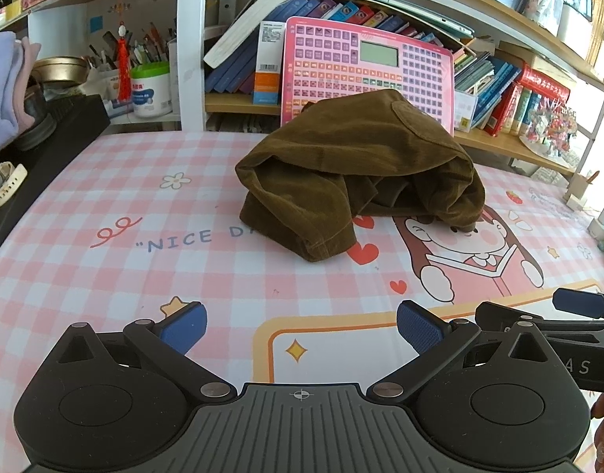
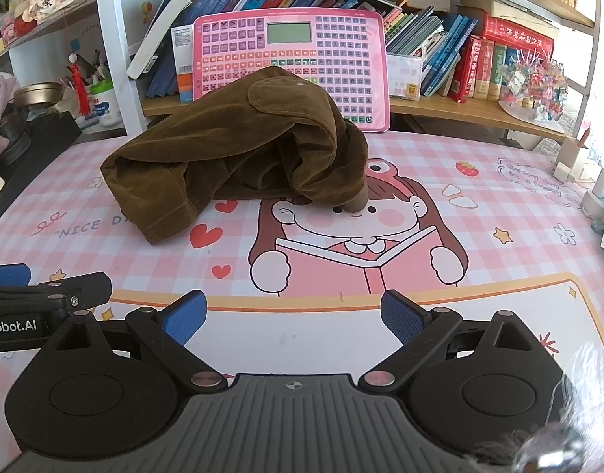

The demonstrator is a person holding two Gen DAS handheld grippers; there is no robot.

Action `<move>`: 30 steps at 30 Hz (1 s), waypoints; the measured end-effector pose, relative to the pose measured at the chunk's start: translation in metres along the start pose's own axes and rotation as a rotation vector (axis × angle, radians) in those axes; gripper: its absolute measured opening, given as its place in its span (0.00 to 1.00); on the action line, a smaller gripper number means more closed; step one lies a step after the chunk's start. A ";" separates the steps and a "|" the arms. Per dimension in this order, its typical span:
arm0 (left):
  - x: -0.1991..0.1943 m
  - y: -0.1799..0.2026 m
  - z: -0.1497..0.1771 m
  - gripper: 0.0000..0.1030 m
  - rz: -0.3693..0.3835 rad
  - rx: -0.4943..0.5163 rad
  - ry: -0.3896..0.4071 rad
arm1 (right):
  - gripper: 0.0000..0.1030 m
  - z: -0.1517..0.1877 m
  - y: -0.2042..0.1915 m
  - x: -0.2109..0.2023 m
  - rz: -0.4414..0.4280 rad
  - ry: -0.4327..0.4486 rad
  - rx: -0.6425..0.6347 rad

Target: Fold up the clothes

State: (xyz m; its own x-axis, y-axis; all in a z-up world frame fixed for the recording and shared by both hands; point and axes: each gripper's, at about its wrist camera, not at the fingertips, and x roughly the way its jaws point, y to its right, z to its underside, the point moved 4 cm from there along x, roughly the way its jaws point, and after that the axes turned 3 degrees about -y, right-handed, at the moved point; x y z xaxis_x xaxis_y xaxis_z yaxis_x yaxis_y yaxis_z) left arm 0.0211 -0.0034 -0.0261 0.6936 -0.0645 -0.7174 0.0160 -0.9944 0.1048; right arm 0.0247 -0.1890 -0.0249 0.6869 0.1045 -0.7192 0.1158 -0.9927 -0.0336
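Note:
A brown corduroy garment [image 1: 353, 169] lies crumpled in a heap on the pink checked desk mat [image 1: 105, 260]; it also shows in the right wrist view [image 2: 238, 153]. My left gripper [image 1: 302, 327] is open and empty, low over the mat, well short of the garment. My right gripper [image 2: 294, 319] is open and empty, also near the front edge. Each gripper shows at the edge of the other's view, the right one [image 1: 577, 307] at the right, the left one [image 2: 10, 276] at the left.
A pink toy keyboard tablet [image 1: 380, 67] leans against the bookshelf [image 1: 510, 142] behind the garment. A black box [image 1: 45, 146] with a watch [image 1: 2, 183] stands at the left. Folded pale clothes [image 1: 2, 82] are stacked at the far left. Small items [image 2: 593, 189] crowd the right edge.

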 end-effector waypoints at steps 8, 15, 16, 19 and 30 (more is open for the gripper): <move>0.000 0.001 0.000 1.00 0.002 0.002 -0.002 | 0.93 0.000 0.001 -0.001 0.002 -0.001 0.002; 0.000 0.002 0.000 1.00 0.001 0.004 -0.004 | 0.93 0.000 0.001 -0.001 0.005 -0.005 0.004; 0.000 0.002 0.000 1.00 0.000 0.004 -0.004 | 0.93 0.000 0.001 -0.001 0.006 -0.005 0.004; 0.000 0.002 0.000 1.00 0.000 0.005 -0.005 | 0.93 0.000 0.001 -0.001 0.006 -0.007 0.003; 0.001 0.000 0.000 1.00 -0.002 0.001 -0.002 | 0.93 0.001 0.000 0.002 0.004 -0.014 -0.001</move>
State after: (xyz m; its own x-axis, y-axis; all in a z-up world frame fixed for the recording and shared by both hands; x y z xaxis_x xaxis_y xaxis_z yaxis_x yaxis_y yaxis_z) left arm 0.0213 -0.0031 -0.0269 0.6918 -0.0622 -0.7194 0.0167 -0.9946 0.1021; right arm 0.0249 -0.1886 -0.0272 0.6774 0.0997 -0.7288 0.1141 -0.9930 -0.0297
